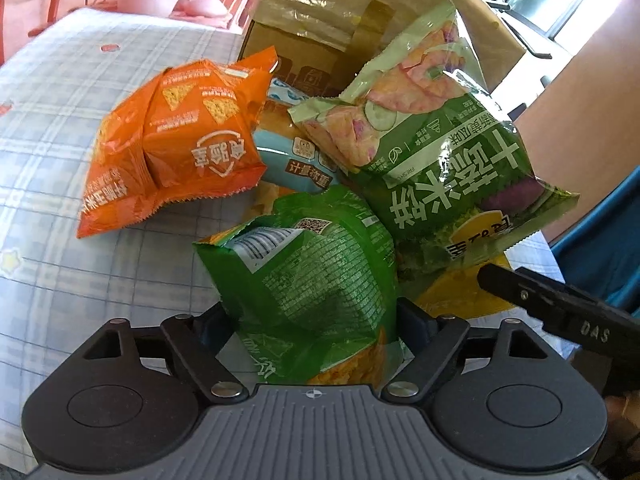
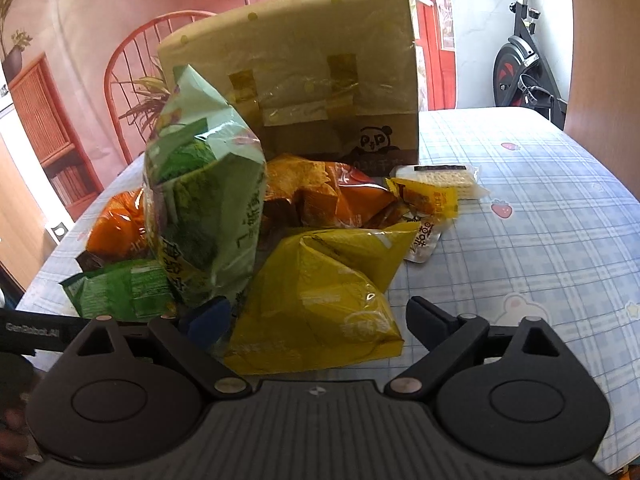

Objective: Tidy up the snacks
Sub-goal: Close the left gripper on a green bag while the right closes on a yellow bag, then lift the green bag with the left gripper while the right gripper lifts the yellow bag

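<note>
A small green snack bag (image 1: 316,280) lies on the table between the fingers of my left gripper (image 1: 314,320), and both pads press its sides. My right gripper (image 2: 318,320) stands open around a yellow bag (image 2: 320,304); its right pad is just clear of the bag. One finger (image 1: 552,304) of the right gripper shows in the left wrist view. A large green cracker bag (image 1: 440,152) stands tilted against a brown paper bag (image 2: 304,60). An orange bag (image 1: 172,140) and a blue packet (image 1: 296,156) lie behind the small green bag.
The blue checked tablecloth (image 2: 540,200) is bare to the right of the pile. Orange chip bags (image 2: 332,196), small yellow packets (image 2: 432,196) and a cracker pack (image 2: 444,180) lie by the paper bag. A red chair (image 2: 132,64) stands behind the table, an exercise bike (image 2: 520,60) beyond.
</note>
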